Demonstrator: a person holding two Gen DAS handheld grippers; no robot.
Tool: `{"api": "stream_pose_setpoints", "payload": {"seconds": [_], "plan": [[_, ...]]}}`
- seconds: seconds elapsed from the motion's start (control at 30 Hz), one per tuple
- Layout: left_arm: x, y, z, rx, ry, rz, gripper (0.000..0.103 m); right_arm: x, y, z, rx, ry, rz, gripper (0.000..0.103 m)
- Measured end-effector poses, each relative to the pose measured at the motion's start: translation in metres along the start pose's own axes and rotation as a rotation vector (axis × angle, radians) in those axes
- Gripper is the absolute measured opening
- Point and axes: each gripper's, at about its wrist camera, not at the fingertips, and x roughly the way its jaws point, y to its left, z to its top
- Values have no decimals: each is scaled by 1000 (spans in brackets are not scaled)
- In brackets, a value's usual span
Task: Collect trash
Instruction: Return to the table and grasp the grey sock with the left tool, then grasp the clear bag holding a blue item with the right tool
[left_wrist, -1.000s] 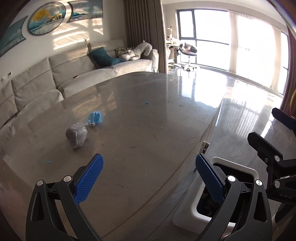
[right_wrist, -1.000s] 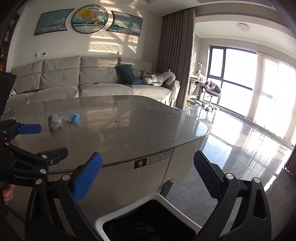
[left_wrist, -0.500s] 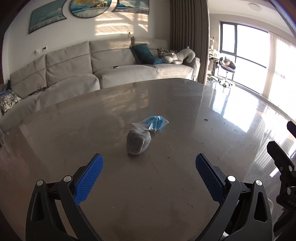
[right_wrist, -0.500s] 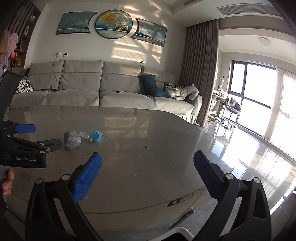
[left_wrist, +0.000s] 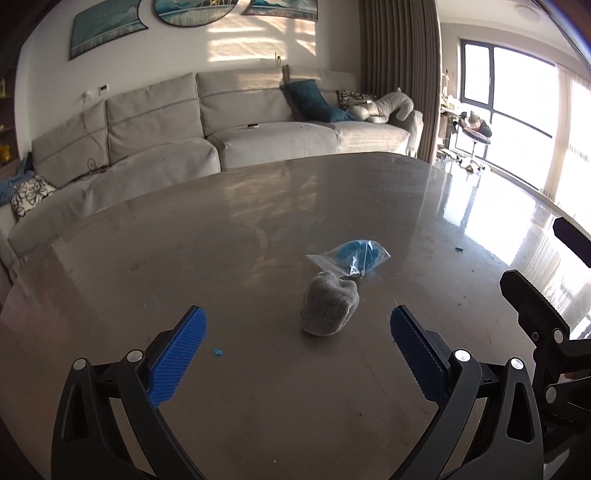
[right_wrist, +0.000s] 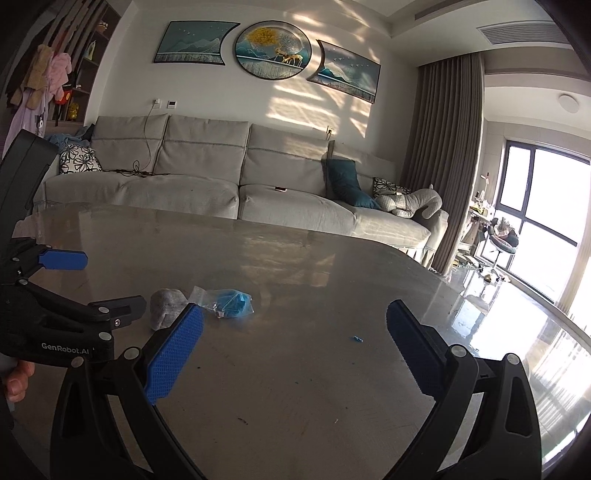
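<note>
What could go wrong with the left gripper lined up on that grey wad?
1. The clear bag of blue scraps touches the grey wad; the open left gripper may snag or drag the bag when it closes.
2. The wad looks soft; on the glossy table it could squeeze out of the pads.
3. Small blue bits lie apart and are easy to miss.

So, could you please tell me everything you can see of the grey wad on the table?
The grey wad is a crumpled lump of what looks like soft, fuzzy fabric or paper, rounded and lying on the glossy table. Its far end touches or slightly overlaps the clear bag with blue contents. It sits ahead of the open left gripper, between its fingers' lines but untouched. No gripper holds it.
</note>
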Motion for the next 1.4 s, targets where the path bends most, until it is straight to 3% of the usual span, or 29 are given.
{"api": "stream_pose_setpoints", "payload": {"seconds": [0.13,0.5,0.57,0.63,0.73,0.97,1.13,1.4], "plan": [[17,-1,4,41,32,33,98,15,-3,3,19,15,15,99],[59,-7,11,88,107,-8,96,36,-4,0,57,44,40,99],[69,-7,13,92,145,-23,78,37,-5,-2,57,49,41,99],[77,-5,14,75,184,-92,27,40,-5,-2,62,58,44,99],[74,-14,15,155,176,-61,17,43,-5,-2,70,75,51,99],[58,3,23,97,150,1,17,68,16,11,16,202,107,99],[53,20,36,52,115,32,17,81,30,34,53,176,143,99],[68,38,45,1,119,36,17,120,42,43,100,280,161,99]]}}
